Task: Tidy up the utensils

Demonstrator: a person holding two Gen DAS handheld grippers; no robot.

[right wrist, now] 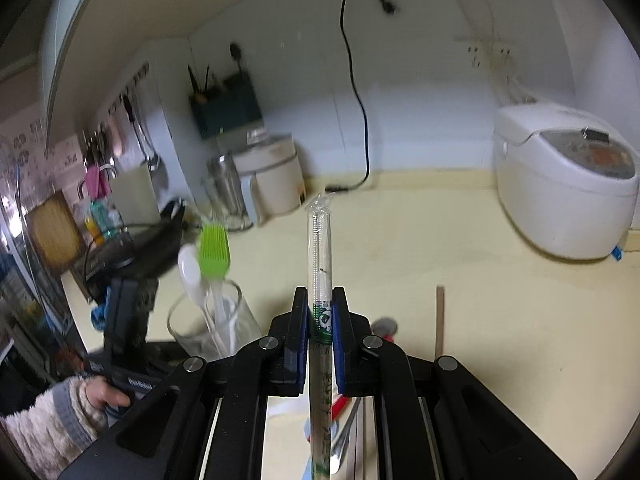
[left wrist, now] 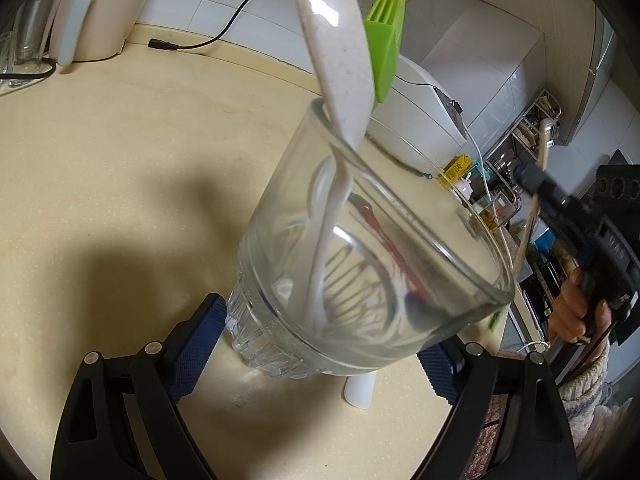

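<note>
I'm seeing open counter (right wrist: 460, 240) stretching ahead of my right fingers (right wrist: 339, 320), toward the wall. The rice cooker (right wrist: 560, 184) is blocking the far right, a wooden stick (right wrist: 440, 320) is lying just right, and the glass (right wrist: 208, 328) is crowding the left.

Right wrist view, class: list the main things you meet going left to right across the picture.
Left gripper → glass → green brush → wrapped chopsticks → wooden stick → rice cooker.
</note>
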